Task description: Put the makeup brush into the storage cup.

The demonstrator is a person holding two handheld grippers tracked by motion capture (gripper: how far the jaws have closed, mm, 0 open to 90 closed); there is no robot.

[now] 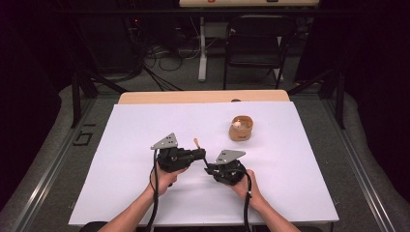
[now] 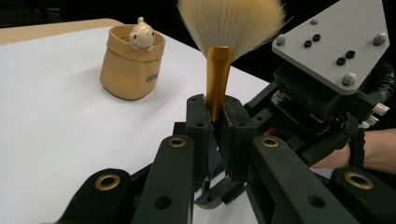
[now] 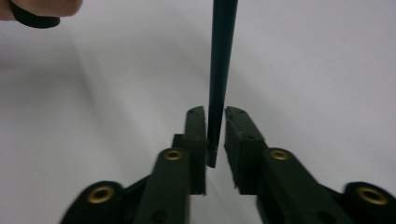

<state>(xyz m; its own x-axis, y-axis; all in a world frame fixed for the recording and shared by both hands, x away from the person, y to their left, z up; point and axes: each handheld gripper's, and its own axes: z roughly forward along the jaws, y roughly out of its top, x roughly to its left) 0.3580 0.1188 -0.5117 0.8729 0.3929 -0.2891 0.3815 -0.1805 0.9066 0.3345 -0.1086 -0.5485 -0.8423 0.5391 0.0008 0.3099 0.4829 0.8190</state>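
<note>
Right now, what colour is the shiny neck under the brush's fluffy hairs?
Golden orange. The brush neck shows best in the left gripper view, just below the pale bristles.

Bright light from above is washing the white counter (image 1: 145, 193) evenly, while the room around it is lying in deep darkness. The right gripper view is looking soft and blurred, with grey shadows crossing its pale background.
</note>
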